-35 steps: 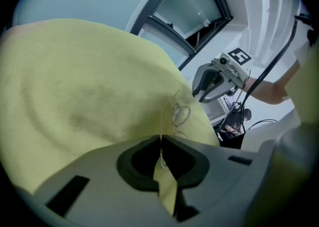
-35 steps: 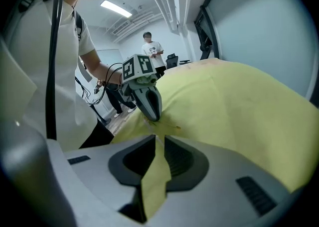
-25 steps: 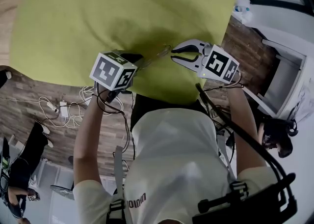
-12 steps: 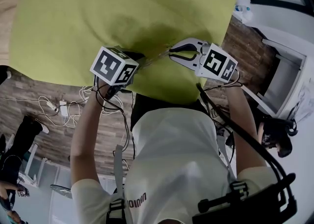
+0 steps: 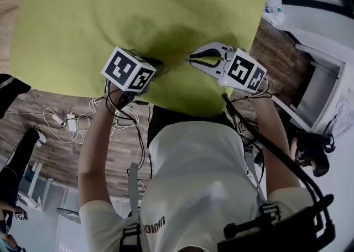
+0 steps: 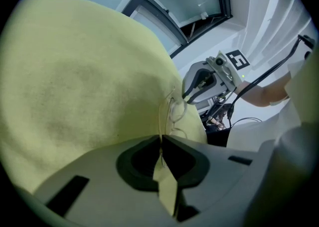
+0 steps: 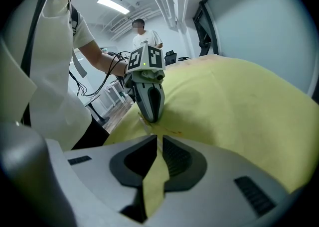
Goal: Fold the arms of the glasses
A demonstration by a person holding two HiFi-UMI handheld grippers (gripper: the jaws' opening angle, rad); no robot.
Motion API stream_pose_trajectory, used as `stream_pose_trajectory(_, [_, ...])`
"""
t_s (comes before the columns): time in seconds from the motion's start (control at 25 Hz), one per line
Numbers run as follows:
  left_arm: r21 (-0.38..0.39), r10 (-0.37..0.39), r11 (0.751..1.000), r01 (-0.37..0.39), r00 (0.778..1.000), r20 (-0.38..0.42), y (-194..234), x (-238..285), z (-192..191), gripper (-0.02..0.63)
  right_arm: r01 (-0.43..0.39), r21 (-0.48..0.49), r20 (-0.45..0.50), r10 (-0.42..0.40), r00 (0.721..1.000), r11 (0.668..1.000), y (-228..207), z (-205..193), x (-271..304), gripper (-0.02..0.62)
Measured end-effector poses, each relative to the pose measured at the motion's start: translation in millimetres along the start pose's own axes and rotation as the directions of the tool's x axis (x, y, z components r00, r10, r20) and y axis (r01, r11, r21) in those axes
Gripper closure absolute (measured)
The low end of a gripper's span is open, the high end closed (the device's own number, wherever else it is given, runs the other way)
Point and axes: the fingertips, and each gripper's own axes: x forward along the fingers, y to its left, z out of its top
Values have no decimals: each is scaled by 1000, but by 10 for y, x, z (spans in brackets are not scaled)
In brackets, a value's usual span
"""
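Thin clear wire-rimmed glasses (image 5: 178, 63) lie on the yellow-green cloth (image 5: 138, 8), close to its near edge, between my two grippers. My left gripper (image 5: 159, 68) is shut on one arm of the glasses (image 6: 174, 109); the thin arm runs down into its closed jaws (image 6: 161, 145). My right gripper (image 5: 192, 59) faces it from the right. Its jaws have just been closing, and its pads (image 7: 158, 140) now stand almost together, pinching the other end of the glasses (image 7: 148, 123). The left gripper (image 7: 149, 99) also shows in the right gripper view, nose down on the cloth.
The cloth's near edge (image 5: 182, 110) drops off just in front of the person's body. Cables and a power strip (image 5: 72, 122) lie on the wood floor at left. A white cabinet (image 5: 323, 88) stands at right. A person (image 7: 144, 34) stands in the background.
The right gripper's jaws, open a second ago, have drawn together round the glasses' end. The left gripper's marker cube has tilted a little; both hands stay in place.
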Motion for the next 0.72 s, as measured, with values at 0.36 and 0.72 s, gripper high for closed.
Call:
stream_pose_trajectory(0.36, [83,-31,996,38,997,-76,-36,64,-15,578,6,-8,-7,-7,1000,1000,-13,-13,0,543])
stream_pose_trajectory(0.72, [183,-38,982,53,995,-88,-66,57,12,577,14,-11,-11,-14,1000,1000,-29,-6,2,543])
